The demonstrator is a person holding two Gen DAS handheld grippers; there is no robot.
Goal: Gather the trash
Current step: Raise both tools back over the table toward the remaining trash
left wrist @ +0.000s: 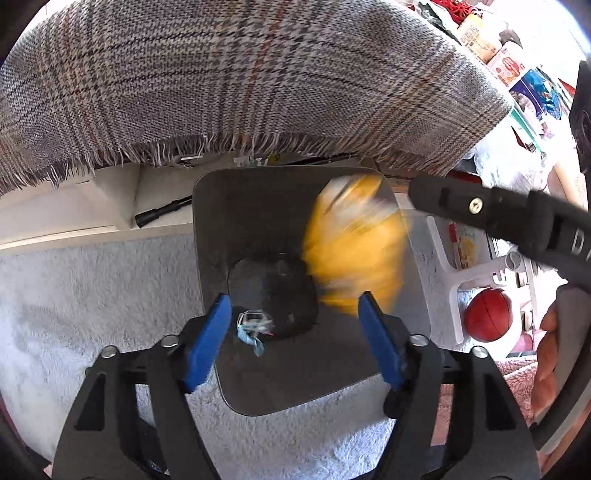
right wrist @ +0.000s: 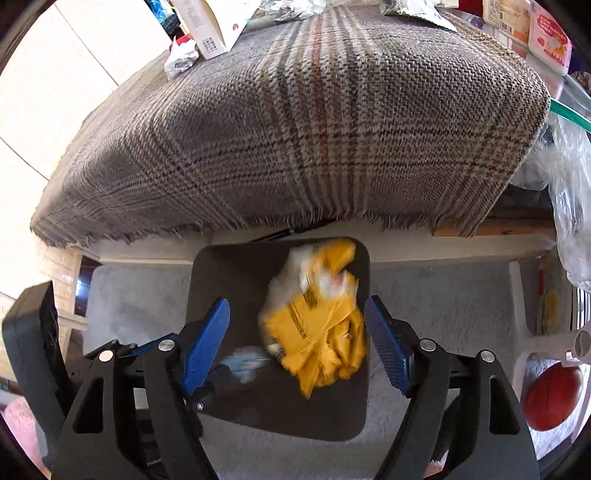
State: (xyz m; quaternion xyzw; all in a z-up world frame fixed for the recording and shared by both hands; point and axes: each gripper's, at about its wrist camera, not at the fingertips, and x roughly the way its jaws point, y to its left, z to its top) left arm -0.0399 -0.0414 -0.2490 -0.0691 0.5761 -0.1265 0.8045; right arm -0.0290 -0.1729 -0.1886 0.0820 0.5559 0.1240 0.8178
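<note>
A dark grey bin [left wrist: 221, 229] [right wrist: 229, 280] stands on the pale carpet below both grippers. A crumpled yellow wrapper [left wrist: 354, 251] [right wrist: 321, 332] is motion-blurred in the air over the bin mouth, touching neither gripper. A small light-blue scrap [left wrist: 255, 328] [right wrist: 242, 363] is also blurred over the bin. My left gripper [left wrist: 295, 332] is open and empty above the bin. My right gripper [right wrist: 297, 339] is open and empty above it too; its black finger [left wrist: 480, 210] shows at the right of the left wrist view.
A table draped in plaid fringed cloth [left wrist: 240, 81] [right wrist: 295, 129] stands right behind the bin, with boxes and wrappers [right wrist: 210, 33] on top. A red ball [left wrist: 487, 314] [right wrist: 552, 397] lies under a white stand [left wrist: 454, 280] at right. A black rod [left wrist: 162, 212] lies under the table.
</note>
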